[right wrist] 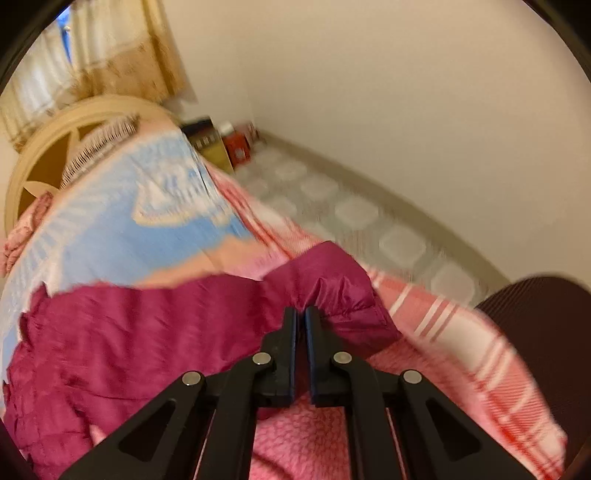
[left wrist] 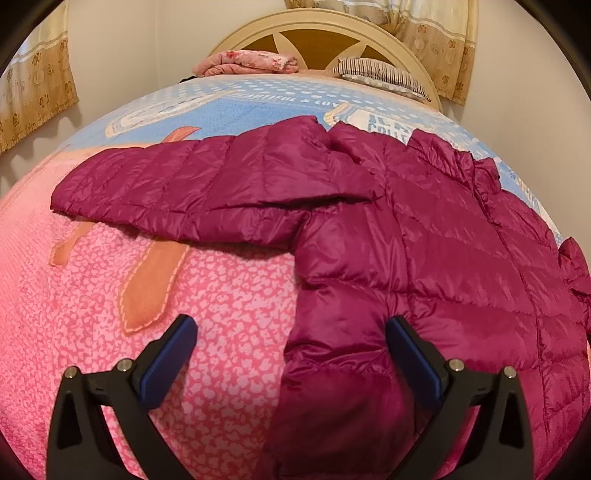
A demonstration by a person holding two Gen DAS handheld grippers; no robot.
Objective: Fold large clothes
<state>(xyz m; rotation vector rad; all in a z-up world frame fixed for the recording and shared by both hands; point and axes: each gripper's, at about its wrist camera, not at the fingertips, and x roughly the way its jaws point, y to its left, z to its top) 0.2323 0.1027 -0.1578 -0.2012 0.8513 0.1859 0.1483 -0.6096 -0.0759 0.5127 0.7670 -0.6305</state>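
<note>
A magenta quilted puffer jacket (left wrist: 424, 236) lies spread on the bed, one sleeve (left wrist: 177, 192) stretched out to the left. My left gripper (left wrist: 291, 332) is open just above the jacket's lower left hem, which lies between its blue-padded fingers (left wrist: 406, 339). In the right wrist view the jacket (right wrist: 147, 332) lies to the left, and my right gripper (right wrist: 301, 314) is shut on the cuff end of the other sleeve (right wrist: 343, 291), pinching a fold of fabric. That view is motion-blurred.
The bed has a pink and blue blanket (left wrist: 184, 295) and a cream headboard (left wrist: 321, 33). Folded pink clothes (left wrist: 247, 62) and a striped pillow (left wrist: 380, 74) lie at the head. Tiled floor (right wrist: 354, 214) and boxes (right wrist: 221, 144) are beside the bed. A dark round object (right wrist: 546, 332) sits at right.
</note>
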